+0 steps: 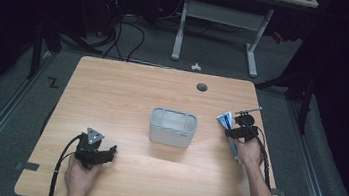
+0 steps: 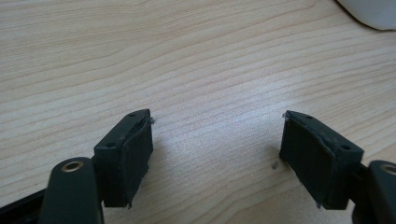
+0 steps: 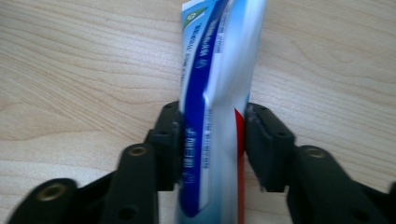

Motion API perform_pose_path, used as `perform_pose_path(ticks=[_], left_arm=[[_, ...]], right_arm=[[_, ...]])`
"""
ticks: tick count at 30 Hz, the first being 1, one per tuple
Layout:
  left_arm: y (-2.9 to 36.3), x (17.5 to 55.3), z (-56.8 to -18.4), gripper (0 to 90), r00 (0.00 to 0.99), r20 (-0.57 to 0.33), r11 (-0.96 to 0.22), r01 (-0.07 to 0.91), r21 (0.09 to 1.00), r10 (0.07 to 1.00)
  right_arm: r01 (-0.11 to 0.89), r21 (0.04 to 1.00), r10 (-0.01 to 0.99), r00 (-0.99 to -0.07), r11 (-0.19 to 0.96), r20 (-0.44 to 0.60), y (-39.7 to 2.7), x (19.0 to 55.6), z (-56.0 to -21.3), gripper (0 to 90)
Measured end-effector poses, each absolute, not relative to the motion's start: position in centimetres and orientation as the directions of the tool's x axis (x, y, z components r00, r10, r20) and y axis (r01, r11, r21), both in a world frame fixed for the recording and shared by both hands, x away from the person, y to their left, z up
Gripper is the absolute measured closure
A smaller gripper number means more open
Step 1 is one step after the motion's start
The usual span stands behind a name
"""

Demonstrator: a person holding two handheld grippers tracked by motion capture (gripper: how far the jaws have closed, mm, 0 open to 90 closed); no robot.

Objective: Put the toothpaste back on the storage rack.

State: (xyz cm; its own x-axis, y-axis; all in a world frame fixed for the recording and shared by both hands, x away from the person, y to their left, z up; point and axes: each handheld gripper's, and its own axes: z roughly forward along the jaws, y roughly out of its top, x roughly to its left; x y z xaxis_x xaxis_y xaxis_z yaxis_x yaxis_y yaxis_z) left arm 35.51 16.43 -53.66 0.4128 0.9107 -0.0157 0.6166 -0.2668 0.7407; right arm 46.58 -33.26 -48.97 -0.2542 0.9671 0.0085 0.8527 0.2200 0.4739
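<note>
Here, right gripper point(image 3: 212, 144) jaws pinching toothpaste tube point(image 3: 215, 93), left gripper point(image 2: 215, 154) jaws spread.

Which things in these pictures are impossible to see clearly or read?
- Printed text on the toothpaste tube: blurred in the right gripper view, too small in the high view.
- Tube's lower end: cut off by the bottom edge of the right gripper view.
- Inside of the grey container: unclear from the high view.
- White object: cut off by the left gripper view's corner.

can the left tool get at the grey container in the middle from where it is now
Probably yes. The left tool is open and holds nothing, and bare table lies between it and the grey container. The right tool is off to the container's other side, shut on the toothpaste tube.
</note>
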Motion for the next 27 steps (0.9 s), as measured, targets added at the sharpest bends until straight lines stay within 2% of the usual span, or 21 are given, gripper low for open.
perform_pose_path(ticks=[2,7,14,27], left_arm=[[16.4,35.5,-53.7,25.8,0.413,-0.016,-0.267,0.617,0.741,0.911],[16.4,35.5,-53.7,25.7,0.413,-0.015,-0.267,0.616,0.741,0.911],[16.4,35.5,-53.7,25.7,0.413,-0.015,-0.267,0.617,0.741,0.911],[16.4,35.5,-53.7,25.7,0.413,-0.016,-0.267,0.617,0.741,0.911]], right_arm=[[0.853,0.471,0.969,-0.249,0.222,-0.007,-33.5,46.5,-48.6,70.3],[0.860,0.462,0.969,-0.249,0.215,0.012,-33.9,46.6,-48.6,72.7],[0.848,0.469,0.962,-0.272,0.247,-0.016,-33.6,46.3,-48.3,74.5],[0.794,0.532,0.932,-0.361,0.295,0.022,-33.1,44.8,-46.3,75.0]])
